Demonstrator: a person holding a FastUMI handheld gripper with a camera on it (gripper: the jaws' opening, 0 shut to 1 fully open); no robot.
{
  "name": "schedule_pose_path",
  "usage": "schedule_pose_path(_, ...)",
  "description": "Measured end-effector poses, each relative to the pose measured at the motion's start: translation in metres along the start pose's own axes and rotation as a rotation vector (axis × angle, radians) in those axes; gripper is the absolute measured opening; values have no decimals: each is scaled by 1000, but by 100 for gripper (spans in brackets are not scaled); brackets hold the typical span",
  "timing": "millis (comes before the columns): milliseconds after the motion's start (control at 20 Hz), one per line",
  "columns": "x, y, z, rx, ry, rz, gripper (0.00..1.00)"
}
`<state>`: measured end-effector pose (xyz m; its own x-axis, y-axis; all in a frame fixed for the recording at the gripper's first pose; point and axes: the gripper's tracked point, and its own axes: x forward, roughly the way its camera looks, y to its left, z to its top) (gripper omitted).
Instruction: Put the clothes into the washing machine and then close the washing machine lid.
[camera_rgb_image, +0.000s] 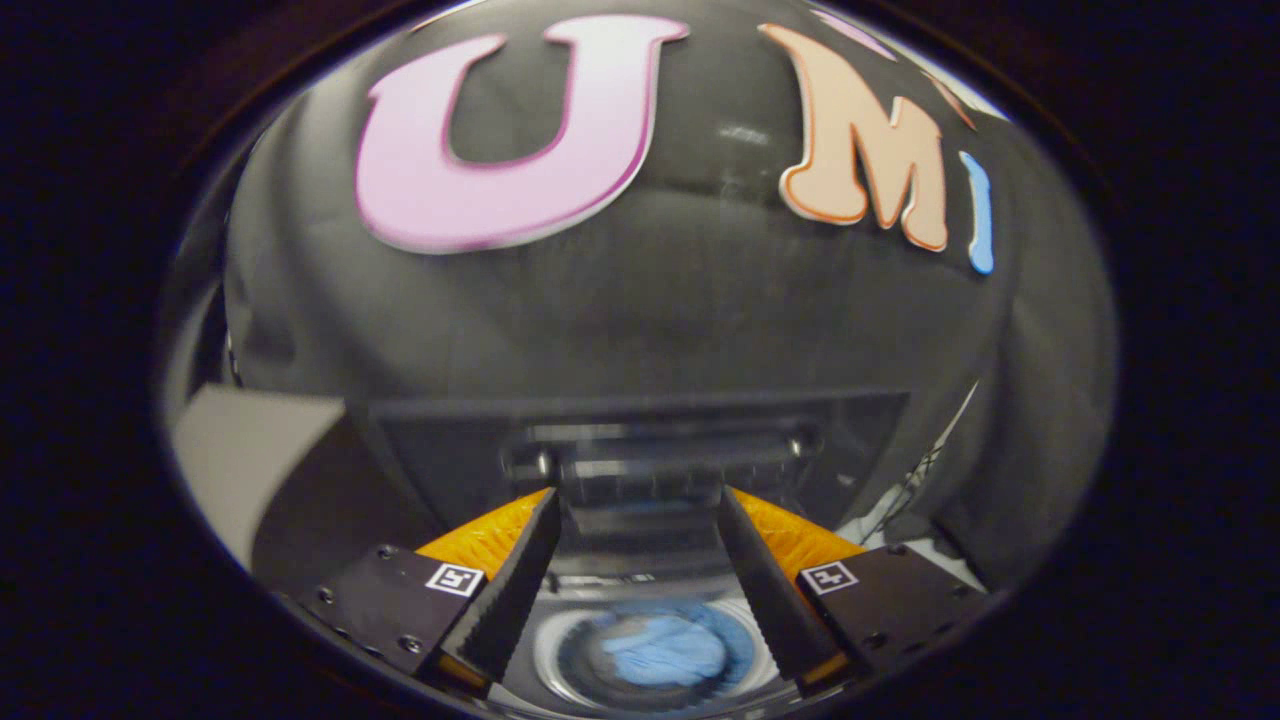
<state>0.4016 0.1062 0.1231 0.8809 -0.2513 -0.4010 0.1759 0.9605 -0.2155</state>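
I look down on a top-loading washing machine. Its lid stands raised at the back, a dark panel with a see-through window. The round drum lies below, between my fingers, with light blue clothes inside it. My gripper hangs above the machine, open, with nothing between its fingers. The fingertips sit just in front of the raised lid's lower part, apart from it as far as I can tell.
The black cloth wall rises close behind the machine. A pale flat surface shows to the left of the machine. Thin cables hang to the right of the lid.
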Motion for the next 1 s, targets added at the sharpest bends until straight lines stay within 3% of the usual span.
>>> schedule_pose_path(200,-12,6,-12,-4,-56,39,100)
schedule_pose_path(550,-32,3,65,77,-217,59,98)
schedule_pose_path(750,-11,3,110,88,-278,33,98)
schedule_pose_path(1000,44,16,119,160,-241,27,98)
